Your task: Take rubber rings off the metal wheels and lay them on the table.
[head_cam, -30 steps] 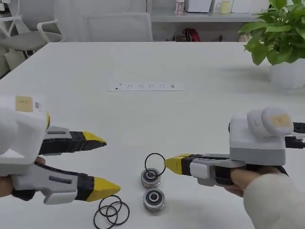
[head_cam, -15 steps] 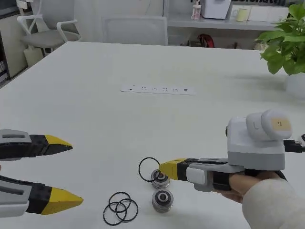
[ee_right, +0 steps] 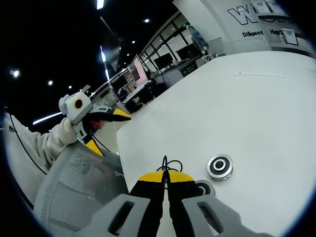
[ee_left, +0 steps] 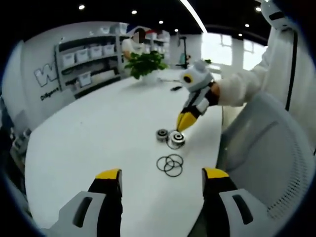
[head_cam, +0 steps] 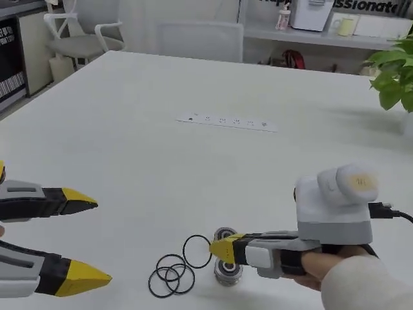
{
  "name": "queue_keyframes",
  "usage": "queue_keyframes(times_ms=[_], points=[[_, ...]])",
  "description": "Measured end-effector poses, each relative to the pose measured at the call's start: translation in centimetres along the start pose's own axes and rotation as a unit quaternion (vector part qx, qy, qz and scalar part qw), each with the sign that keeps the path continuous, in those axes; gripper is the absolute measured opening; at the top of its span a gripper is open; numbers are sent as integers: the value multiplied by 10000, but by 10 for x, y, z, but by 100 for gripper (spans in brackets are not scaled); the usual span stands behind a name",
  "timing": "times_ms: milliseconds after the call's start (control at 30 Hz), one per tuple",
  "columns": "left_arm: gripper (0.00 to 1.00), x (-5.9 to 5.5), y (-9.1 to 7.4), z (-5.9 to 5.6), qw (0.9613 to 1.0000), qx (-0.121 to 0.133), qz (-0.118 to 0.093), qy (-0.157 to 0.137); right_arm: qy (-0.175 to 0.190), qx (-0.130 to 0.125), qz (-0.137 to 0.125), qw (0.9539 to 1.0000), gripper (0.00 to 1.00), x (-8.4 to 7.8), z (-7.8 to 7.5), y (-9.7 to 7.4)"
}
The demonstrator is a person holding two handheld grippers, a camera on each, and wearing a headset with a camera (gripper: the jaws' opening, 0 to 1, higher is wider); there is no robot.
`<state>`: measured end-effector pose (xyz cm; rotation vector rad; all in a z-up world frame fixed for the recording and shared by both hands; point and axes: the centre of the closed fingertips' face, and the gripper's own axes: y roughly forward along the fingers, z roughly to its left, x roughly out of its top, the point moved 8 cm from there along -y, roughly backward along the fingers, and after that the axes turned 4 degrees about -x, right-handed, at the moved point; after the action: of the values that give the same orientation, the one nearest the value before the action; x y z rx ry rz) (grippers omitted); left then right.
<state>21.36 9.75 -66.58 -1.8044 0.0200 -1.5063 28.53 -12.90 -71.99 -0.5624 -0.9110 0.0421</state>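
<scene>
I am holding my right tool (head_cam: 217, 249) low over the counter (head_cam: 193, 174), toward five o'clock in the head view. Its yellow-tipped jaws are pressing together on a thin black rubber ring (head_cam: 197, 251), which is sticking out from the tips toward nine o'clock. In the right gripper view the jaws are meeting with no gap, and the ring's loop is rising from between them at twelve o'clock. The two metal wheels are sitting just beside those tips: the far wheel (head_cam: 224, 234) at twelve o'clock of them, the near wheel (head_cam: 228, 272) at five o'clock. Whether either wheel is wearing a ring, I cannot tell. Three loose rings (head_cam: 171, 276) are lying flat and overlapping on the counter, just beside the held ring at its seven o'clock. I am keeping my left tool (head_cam: 90, 240) at eight o'clock in the head view, its jaws standing wide apart and gripping nothing, well apart from the wheels. In the left gripper view the loose rings are lying beyond the gap between its jaws, at twelve o'clock, with the wheels a little farther on. A white power strip (head_cam: 226, 121) is lying across the counter at twelve o'clock.
</scene>
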Motion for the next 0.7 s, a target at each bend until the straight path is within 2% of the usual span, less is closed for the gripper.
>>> queue_keyframes(times_ms=[267,500,700], points=[[67,-5,7,-3,9999,-120,46,41,-39,16,310,9995,0,-14,5,13],[67,-7,9,-6,9997,-249,52,39,-58,36,533,9986,0,-19,6,25],[67,-9,10,-7,9994,-341,94,54,-138,-104,725,9972,0,-24,3,29]])
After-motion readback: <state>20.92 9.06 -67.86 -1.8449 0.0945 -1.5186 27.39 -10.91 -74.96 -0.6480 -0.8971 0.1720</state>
